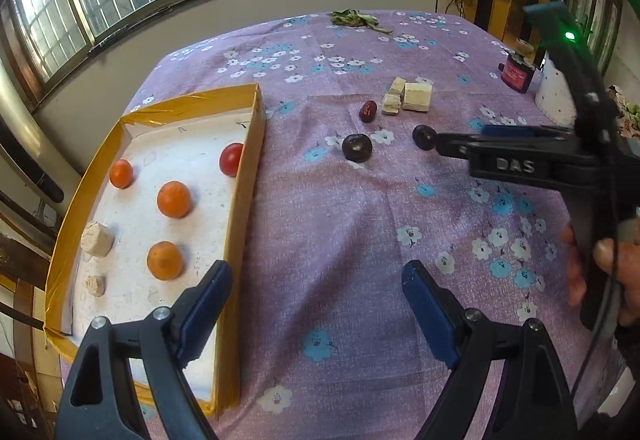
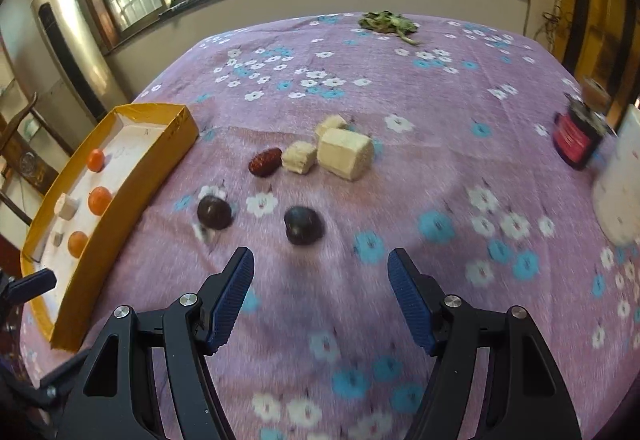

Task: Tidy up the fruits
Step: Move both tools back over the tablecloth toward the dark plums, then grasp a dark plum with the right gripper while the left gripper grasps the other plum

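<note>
In the right wrist view, motion blur smears the right side of the table: the red jar point(image 2: 576, 138) near the right edge is soft and its label unreadable, and a white object point(image 2: 620, 184) beside it is cut off by the picture's edge. The tray's point(image 2: 120, 200) near wall hides part of its floor, and the tomato point(image 1: 231, 159) is not seen there. In the left wrist view, the right gripper point(image 1: 440, 148) covers part of one dark plum point(image 1: 425, 136). A hand point(image 1: 600, 264) is cut off at the right edge. Greens point(image 1: 354, 17) at the table's far edge are too small to identify.
</note>
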A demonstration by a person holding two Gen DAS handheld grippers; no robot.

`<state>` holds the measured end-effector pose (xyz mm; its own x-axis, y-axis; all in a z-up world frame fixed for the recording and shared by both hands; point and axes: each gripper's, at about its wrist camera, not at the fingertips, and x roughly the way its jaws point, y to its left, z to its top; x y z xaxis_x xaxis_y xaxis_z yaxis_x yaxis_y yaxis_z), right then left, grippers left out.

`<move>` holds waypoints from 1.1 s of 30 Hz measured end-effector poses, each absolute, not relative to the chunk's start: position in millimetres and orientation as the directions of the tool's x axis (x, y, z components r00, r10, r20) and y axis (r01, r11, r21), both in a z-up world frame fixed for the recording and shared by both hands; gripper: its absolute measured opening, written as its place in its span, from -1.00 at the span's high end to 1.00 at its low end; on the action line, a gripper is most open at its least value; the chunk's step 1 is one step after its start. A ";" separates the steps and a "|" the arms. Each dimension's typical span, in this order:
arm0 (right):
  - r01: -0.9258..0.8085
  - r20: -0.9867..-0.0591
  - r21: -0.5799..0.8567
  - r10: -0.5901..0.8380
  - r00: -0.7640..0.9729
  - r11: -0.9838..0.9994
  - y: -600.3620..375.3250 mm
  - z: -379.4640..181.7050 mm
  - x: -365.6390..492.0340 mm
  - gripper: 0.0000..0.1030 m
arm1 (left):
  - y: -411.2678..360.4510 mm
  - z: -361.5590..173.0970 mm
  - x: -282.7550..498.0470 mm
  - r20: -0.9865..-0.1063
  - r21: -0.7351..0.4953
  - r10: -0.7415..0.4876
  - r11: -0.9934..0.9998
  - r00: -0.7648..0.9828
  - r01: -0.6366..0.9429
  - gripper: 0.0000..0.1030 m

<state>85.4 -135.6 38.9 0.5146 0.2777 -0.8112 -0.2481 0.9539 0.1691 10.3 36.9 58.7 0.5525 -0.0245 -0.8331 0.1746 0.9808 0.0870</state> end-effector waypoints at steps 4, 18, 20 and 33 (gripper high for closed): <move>-0.283 -0.817 0.177 0.302 0.491 0.942 -128.8 29.0 104.8 -0.15 | 36.9 55.3 21.8 -0.840 0.079 -0.019 0.984 0.543 0.158 -0.71; -0.326 -0.788 0.120 0.290 0.543 0.938 -148.2 39.0 99.8 0.58 | 10.6 40.3 101.8 -0.835 -0.001 -0.082 0.989 0.545 0.148 -0.65; -0.323 -0.789 0.114 0.283 0.545 0.940 -154.5 39.3 96.4 0.58 | 4.7 34.4 114.6 -0.841 -0.008 -0.091 0.988 0.533 0.155 -0.42; -0.249 -0.795 0.165 0.278 0.539 0.954 -175.2 41.8 79.6 0.58 | 3.7 25.6 114.9 -0.838 -0.108 -0.197 0.974 0.509 0.199 0.46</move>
